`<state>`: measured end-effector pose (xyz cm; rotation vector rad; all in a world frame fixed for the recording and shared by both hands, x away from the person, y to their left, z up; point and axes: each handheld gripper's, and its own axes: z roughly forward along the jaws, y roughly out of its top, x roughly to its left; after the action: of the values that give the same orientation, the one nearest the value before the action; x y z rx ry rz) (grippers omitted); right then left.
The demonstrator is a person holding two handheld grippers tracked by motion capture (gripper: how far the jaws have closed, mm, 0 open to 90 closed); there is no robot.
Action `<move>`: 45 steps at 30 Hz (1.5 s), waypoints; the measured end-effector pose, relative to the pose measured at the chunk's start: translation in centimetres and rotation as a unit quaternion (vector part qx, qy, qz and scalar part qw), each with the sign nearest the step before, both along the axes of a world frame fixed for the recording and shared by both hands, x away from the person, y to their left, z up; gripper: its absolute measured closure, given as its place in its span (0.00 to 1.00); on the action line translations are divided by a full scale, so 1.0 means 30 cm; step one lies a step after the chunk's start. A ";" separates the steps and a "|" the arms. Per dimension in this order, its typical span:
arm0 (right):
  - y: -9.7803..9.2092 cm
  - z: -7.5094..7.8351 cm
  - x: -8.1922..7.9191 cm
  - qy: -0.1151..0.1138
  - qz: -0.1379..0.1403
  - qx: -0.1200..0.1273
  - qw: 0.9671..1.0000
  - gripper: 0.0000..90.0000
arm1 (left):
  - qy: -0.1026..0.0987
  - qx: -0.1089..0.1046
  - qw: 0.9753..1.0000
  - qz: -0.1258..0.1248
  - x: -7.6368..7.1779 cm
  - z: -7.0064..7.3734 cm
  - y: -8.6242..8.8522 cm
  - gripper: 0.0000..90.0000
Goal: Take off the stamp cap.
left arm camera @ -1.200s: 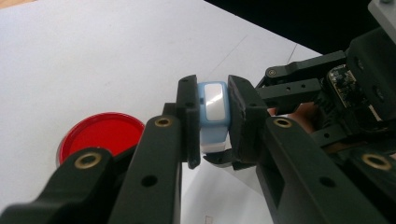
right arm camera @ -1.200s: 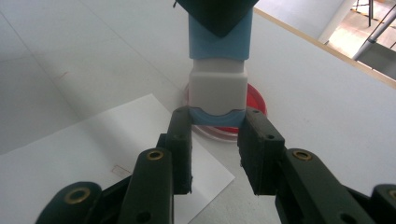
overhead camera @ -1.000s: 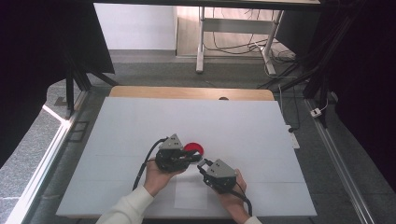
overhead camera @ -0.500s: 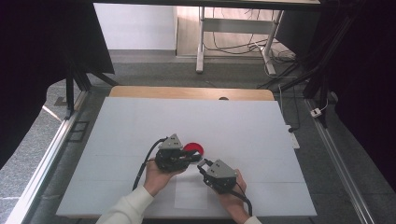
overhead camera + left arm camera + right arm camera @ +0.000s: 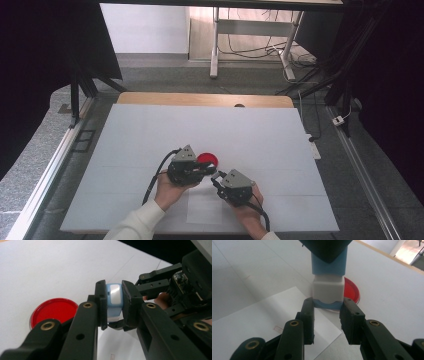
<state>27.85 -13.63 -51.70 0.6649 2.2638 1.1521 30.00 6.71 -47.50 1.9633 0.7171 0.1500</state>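
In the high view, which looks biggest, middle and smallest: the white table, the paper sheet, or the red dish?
1. White table, by far the largest.
2. Paper sheet, partly hidden by the hands.
3. Red dish, partly hidden by the left gripper.

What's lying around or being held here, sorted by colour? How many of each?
Red: 1, the round dish on the table.
Blue and white: 1, the small block clamped in the left gripper, with the right gripper at its white end.
White: 1, the paper sheet lying on the table.
Total: 3 things.
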 end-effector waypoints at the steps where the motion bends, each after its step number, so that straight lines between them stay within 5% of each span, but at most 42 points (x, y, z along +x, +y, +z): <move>1: 0.001 -0.001 0.001 0.006 -0.001 0.001 1.000 0.72 | 0.000 0.003 1.000 0.000 -0.001 -0.001 -0.002 0.84; 11: 0.006 -0.009 0.005 0.014 -0.006 0.003 1.000 0.71 | 0.009 0.001 1.000 0.002 0.003 -0.014 -0.006 0.84; 21: 0.010 -0.004 -0.015 -0.015 -0.014 0.005 1.000 0.73 | 0.018 -0.026 0.999 0.006 0.009 -0.006 0.017 0.84; 45: -0.006 0.019 -0.027 -0.030 -0.004 0.000 1.000 0.73 | 0.021 -0.048 0.999 0.002 0.005 0.006 0.027 0.84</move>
<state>27.03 -13.81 -51.12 0.6317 2.2085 1.1531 30.15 7.52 -47.34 1.8787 0.7420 0.0740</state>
